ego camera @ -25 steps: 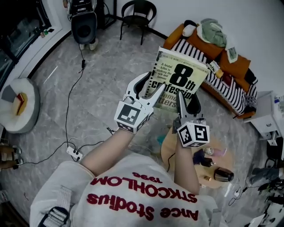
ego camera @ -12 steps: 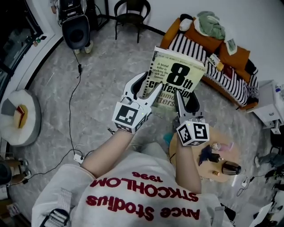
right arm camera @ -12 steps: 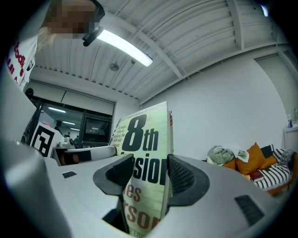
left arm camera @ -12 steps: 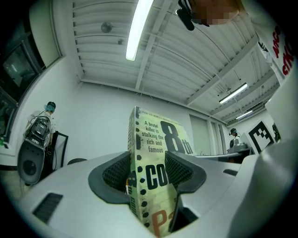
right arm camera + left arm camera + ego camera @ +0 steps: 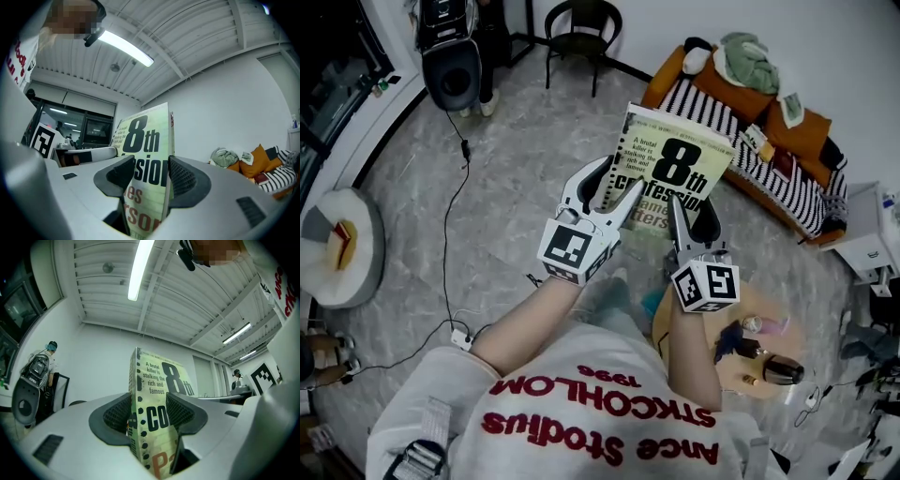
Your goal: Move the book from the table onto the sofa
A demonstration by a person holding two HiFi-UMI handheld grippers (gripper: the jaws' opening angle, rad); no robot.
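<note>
A pale green paperback book (image 5: 668,174) with a big black "8th" on its cover is held up in the air over the grey floor. My left gripper (image 5: 614,187) is shut on its left edge, and the book (image 5: 152,413) stands pinched between the dark pads. My right gripper (image 5: 695,214) is shut on its lower right part, the book (image 5: 147,176) clamped between its pads as well. The orange sofa (image 5: 811,202) with a striped cover lies beyond the book at the upper right; the sofa (image 5: 272,176) also shows low at the right in the right gripper view.
Cushions and a green cloth (image 5: 748,52) cover parts of the sofa. A small round wooden table (image 5: 773,361) with a flask and small items stands below my right arm. A black chair (image 5: 578,28), a speaker (image 5: 450,75), floor cables and a white round cushion (image 5: 337,234) lie to the left.
Both grippers have kept their hold on the book while the person shifted across the room; the sofa and round table sit slightly differently in the head view.
</note>
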